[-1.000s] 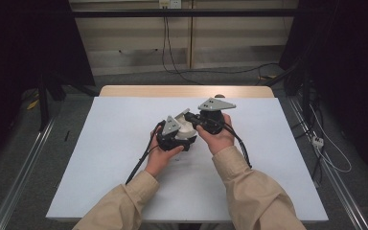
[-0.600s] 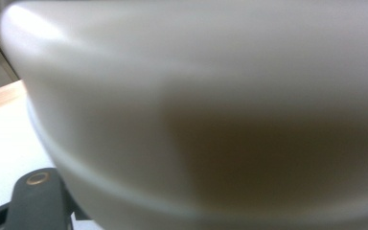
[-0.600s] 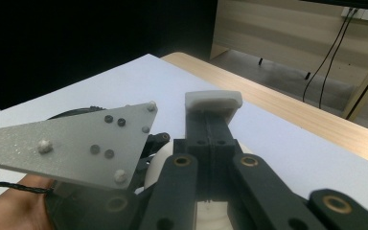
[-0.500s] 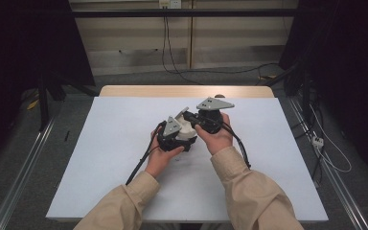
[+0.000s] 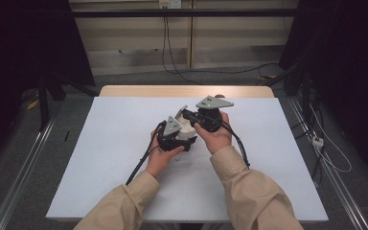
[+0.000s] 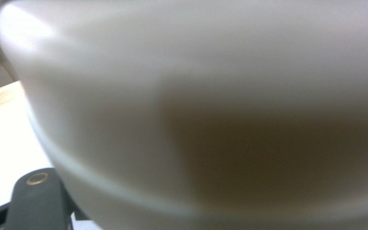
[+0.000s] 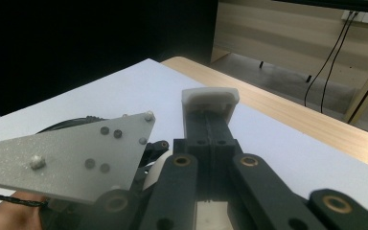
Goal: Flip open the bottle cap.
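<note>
Both hands meet over the middle of the white table. My left gripper carries a smooth, rounded white object, which sits blurred right against the camera in the left gripper view. One grey jaw link is spread wide beside it. My right gripper is just right of and above it, pointing left. In the right gripper view its black jaws are pressed together, with the white pads touching and nothing between them. The left gripper's grey plate lies close below.
A bare wooden strip runs along the table's far edge. Cables hang down the back wall and lie on the floor. Metal rails line the floor on both sides. Each gripper trails a black cable over the table.
</note>
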The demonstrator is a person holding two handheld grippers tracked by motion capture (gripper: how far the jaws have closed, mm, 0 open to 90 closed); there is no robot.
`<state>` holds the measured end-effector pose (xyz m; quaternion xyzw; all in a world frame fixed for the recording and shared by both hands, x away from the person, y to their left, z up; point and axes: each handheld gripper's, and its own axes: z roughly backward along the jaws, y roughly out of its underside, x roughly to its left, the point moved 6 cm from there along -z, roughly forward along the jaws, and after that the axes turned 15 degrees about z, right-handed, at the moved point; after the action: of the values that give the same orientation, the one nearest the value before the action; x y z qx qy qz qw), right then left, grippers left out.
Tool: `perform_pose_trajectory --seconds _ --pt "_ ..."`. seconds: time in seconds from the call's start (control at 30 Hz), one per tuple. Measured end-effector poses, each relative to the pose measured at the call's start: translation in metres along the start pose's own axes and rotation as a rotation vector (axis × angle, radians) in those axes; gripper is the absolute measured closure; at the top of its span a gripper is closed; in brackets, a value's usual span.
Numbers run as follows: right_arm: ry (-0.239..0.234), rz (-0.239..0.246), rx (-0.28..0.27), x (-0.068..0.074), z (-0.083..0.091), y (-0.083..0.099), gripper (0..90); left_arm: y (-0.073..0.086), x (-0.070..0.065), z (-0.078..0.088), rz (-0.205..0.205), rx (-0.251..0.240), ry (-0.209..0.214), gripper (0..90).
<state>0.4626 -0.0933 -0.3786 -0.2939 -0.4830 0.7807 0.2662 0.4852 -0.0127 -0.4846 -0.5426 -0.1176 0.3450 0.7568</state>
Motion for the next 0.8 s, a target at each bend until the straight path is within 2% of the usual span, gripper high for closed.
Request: perform_pose_trajectory --seconds 0.8 --pt "0.005 0.021 0.012 -0.0018 -0.01 -0.0095 90.0 -0.0001 0.0017 0.0005 -0.015 0.008 -0.011 18.4"
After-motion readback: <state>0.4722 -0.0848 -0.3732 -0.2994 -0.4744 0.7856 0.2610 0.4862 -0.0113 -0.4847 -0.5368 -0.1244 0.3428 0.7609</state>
